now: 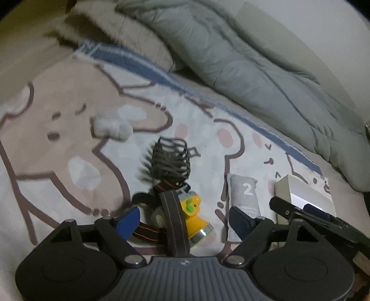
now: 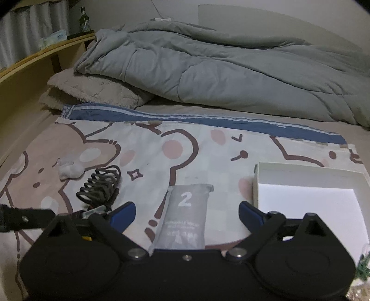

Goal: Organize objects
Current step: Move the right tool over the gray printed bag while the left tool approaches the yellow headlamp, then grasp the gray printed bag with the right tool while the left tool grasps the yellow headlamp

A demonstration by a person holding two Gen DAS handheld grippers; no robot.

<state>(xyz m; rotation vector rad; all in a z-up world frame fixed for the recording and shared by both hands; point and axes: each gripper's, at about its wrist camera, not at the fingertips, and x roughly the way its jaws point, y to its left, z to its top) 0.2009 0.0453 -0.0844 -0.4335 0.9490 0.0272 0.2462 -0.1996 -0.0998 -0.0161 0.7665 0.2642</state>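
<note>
Left wrist view: the left gripper (image 1: 185, 218) stands open astride the yellow headlamp (image 1: 193, 213) on the blanket (image 1: 69, 97), pads not pressing (approach step, I judge). The right gripper (image 2: 186, 211), open and empty, straddles the grey pouch (image 2: 182, 217) beside the white box (image 2: 307, 183); next, each needs closing squarely.

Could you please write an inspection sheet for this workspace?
Surface: cartoon blanket spread on a bed.
Job's things: yellow headlamp with straps, grey pouch marked 2, open white box, black brush.
Clutter: white wad.
Grippers: left gripper open around headlamp; right gripper open around pouch.
Cables: nothing seen.
Surroundings: grey duvet, pillow, wooden shelf with bottle.
</note>
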